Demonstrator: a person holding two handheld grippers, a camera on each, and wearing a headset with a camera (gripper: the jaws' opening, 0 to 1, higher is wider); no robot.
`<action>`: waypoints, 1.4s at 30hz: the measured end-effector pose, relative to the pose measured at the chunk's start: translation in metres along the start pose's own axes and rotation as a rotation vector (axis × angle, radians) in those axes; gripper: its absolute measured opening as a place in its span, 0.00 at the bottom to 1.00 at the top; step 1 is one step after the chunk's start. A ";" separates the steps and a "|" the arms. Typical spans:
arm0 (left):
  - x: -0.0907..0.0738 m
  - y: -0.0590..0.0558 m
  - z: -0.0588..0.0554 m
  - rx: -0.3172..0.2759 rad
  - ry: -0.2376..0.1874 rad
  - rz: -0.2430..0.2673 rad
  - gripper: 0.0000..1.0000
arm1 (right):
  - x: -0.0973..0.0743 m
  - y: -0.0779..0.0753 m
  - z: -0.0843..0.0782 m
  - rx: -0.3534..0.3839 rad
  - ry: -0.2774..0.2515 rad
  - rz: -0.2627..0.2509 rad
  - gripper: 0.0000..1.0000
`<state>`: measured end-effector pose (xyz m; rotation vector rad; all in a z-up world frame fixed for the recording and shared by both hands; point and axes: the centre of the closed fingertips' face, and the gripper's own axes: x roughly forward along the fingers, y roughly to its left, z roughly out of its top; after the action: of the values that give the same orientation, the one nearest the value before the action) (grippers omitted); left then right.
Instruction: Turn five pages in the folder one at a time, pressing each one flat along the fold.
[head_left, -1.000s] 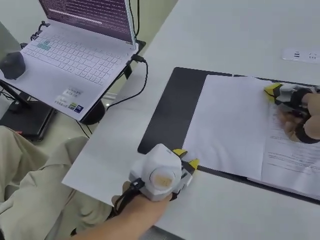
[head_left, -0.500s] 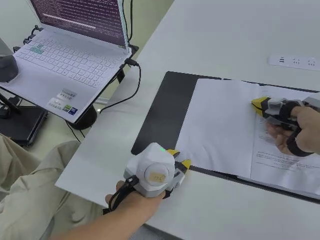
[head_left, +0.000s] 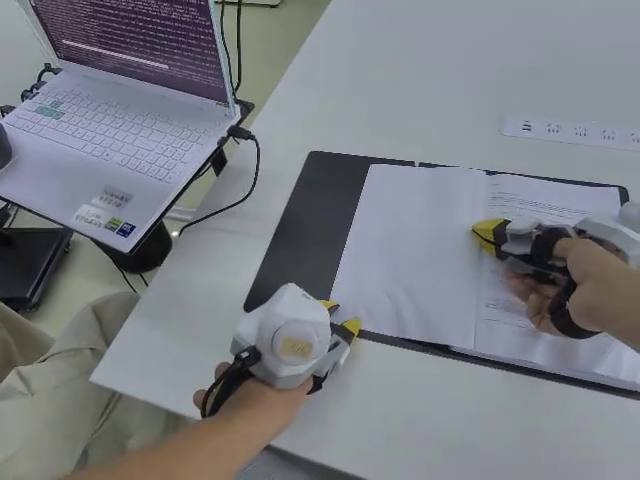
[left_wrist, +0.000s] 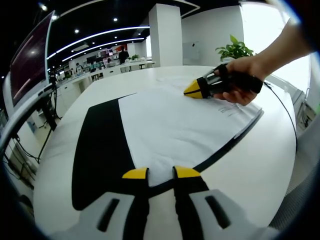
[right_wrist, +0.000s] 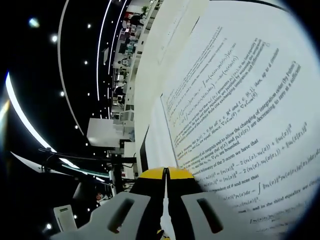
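Observation:
The black folder (head_left: 300, 230) lies open on the white table. A turned blank page (head_left: 420, 250) covers its left half, and a printed page (head_left: 560, 335) lies on the right. My right gripper (head_left: 487, 236) is shut, with its yellow tips resting on the paper at the fold. In the right gripper view those tips (right_wrist: 165, 174) touch each other over the printed page (right_wrist: 240, 125). My left gripper (head_left: 338, 317) sits at the folder's near left corner. Its jaws (left_wrist: 160, 173) stand a little apart with nothing between them, just short of the blank page (left_wrist: 170, 125). The right gripper (left_wrist: 195, 90) appears beyond it.
An open laptop (head_left: 110, 150) stands on a raised stand left of the table, with a cable (head_left: 240, 185) running along the table's left edge. A white power strip (head_left: 570, 130) lies behind the folder. Bare table stretches beyond and in front of the folder.
My right gripper has slid along the fold toward me, still shut on the paper. The left gripper has stayed at the folder's near corner. The head camera has shifted.

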<state>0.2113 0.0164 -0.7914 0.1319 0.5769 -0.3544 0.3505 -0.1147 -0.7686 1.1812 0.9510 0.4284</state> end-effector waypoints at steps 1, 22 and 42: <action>0.000 0.000 0.000 0.000 0.001 0.000 0.17 | -0.002 0.000 -0.002 0.001 0.002 0.001 0.00; -0.001 -0.001 0.001 0.010 0.005 -0.001 0.17 | -0.041 -0.014 -0.066 0.013 0.084 -0.010 0.00; -0.002 -0.002 0.001 0.006 0.003 0.000 0.17 | -0.077 -0.048 -0.108 0.095 0.066 -0.004 0.00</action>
<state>0.2096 0.0153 -0.7890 0.1384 0.5791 -0.3562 0.2111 -0.1246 -0.7888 1.2570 1.0400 0.4251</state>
